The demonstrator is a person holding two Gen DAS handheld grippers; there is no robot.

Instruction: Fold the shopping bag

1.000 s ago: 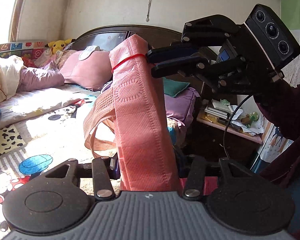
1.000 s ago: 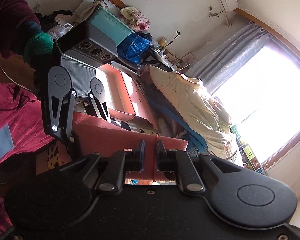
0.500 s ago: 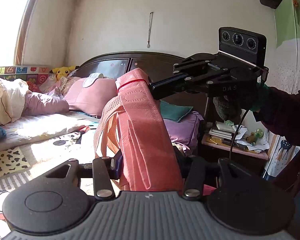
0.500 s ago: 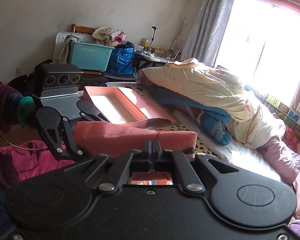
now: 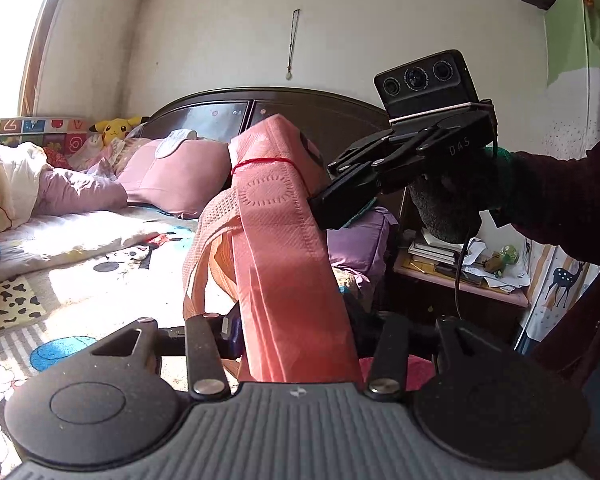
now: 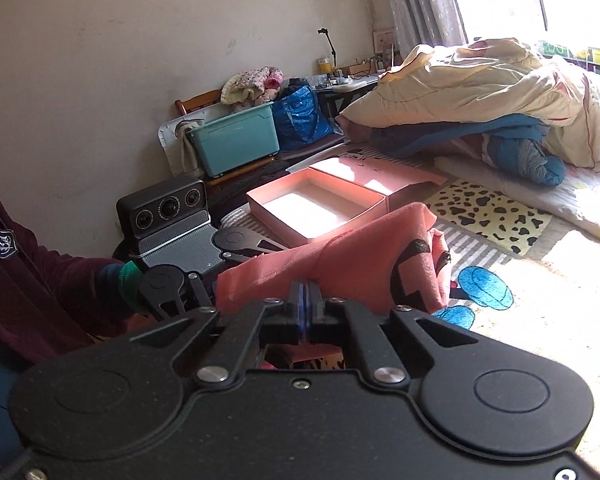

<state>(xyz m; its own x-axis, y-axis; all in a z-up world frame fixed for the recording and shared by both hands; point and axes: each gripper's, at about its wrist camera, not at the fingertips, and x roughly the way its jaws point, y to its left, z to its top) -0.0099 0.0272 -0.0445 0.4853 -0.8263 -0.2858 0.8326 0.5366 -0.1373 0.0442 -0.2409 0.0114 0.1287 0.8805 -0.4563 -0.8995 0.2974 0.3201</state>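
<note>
Left wrist view first: nearest to me, my left gripper (image 5: 296,340) is clamped on the lower end of the pink shopping bag (image 5: 284,248), which is folded into a long narrow bundle and fills the gap between the fingers. The bundle rises away from the camera, and its handles (image 5: 210,256) hang loose on the left side. Higher up, my right gripper (image 5: 342,210) pinches the upper part of the bag from the right, just under a thin red thread (image 5: 264,164) that goes around the fabric. So the bag is held in the air between both tools, above the bed (image 5: 80,240). In the right wrist view the fingers of this gripper are pressed together on the pink cloth. Behind it, an open pink box (image 6: 316,208) lies on the bed, and farther a teal bin (image 6: 236,144) stands near the wall.
</note>
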